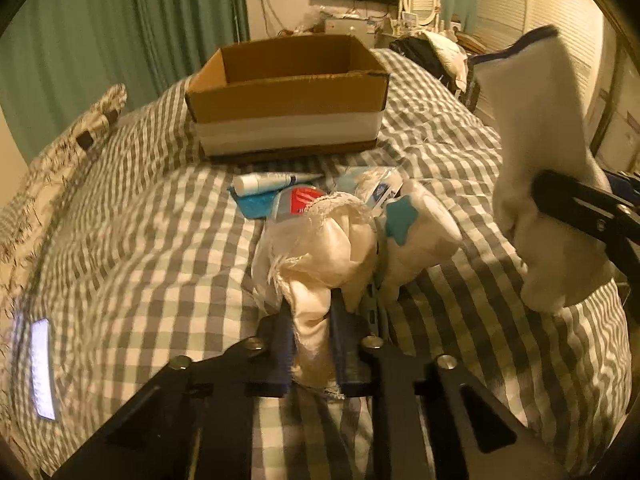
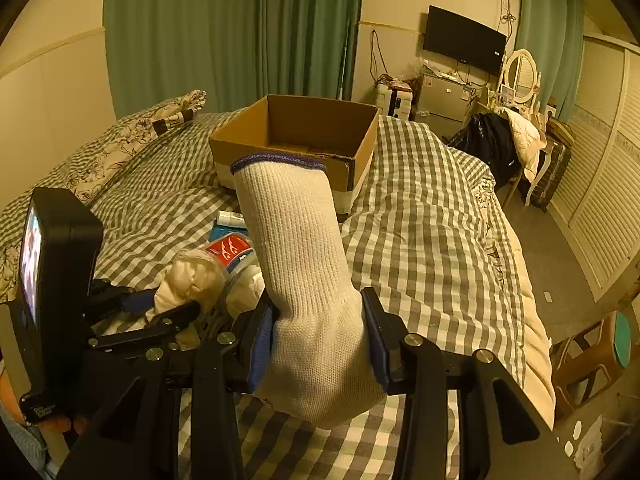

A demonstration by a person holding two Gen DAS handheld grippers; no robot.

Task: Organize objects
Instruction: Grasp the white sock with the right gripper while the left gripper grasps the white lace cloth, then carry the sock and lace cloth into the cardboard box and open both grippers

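White glove (image 2: 308, 280) upright in R claw (image 2: 320, 344), cuff up, prob. toward box (image 2: 296, 136).

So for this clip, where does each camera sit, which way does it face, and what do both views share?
Left wrist: on the left gripper, low over the checked bed, facing the cardboard box; its fingers clamp a cream cloth.
Right wrist: on the right gripper, higher up, facing the same box; its fingers clamp a knit glove.
Shared: box, bed, glove, cloth, each other's gripper.
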